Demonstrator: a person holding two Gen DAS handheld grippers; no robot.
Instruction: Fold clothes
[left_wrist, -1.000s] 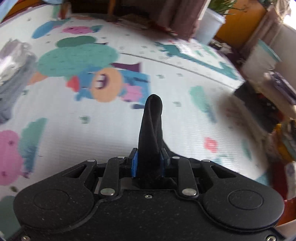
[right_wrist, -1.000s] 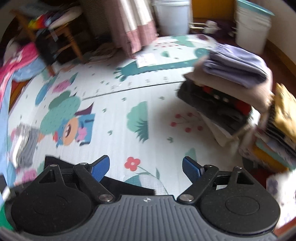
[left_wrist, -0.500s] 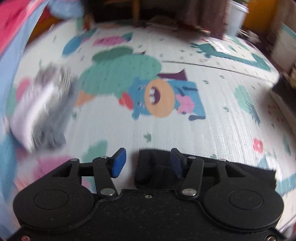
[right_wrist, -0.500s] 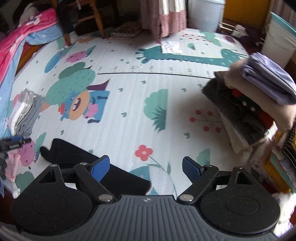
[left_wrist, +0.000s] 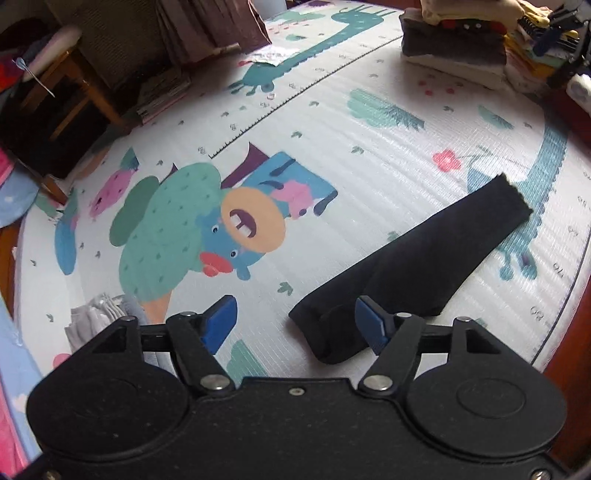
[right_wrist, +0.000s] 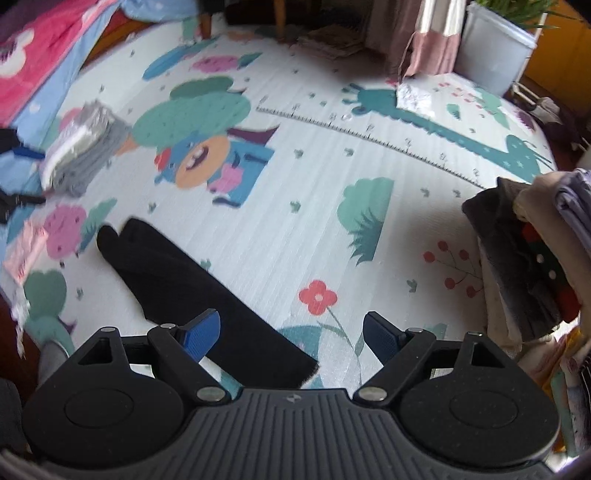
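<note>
A long black garment (left_wrist: 417, 266) lies flat and stretched out on the patterned play mat (left_wrist: 332, 147). It also shows in the right wrist view (right_wrist: 192, 291). My left gripper (left_wrist: 295, 325) is open and empty, just above the garment's near rounded end; its right finger (left_wrist: 371, 325) overlaps that end. My right gripper (right_wrist: 291, 332) is open and empty above the garment's other, squared end. A small grey folded pile (right_wrist: 81, 147) lies at the mat's left side and shows in the left wrist view (left_wrist: 99, 317) too.
A stack of folded clothes (right_wrist: 535, 254) stands at the mat's right edge, seen also in the left wrist view (left_wrist: 454, 40). A wooden chair (left_wrist: 62, 103), a curtain (right_wrist: 432, 40) and a white bucket (right_wrist: 495, 48) stand beyond the mat. Pink and blue bedding (right_wrist: 40, 62) lies left.
My left gripper let go of the black garment and opened wide. The garment now lies flat on the mat. Both grippers have drawn back above its ends.
</note>
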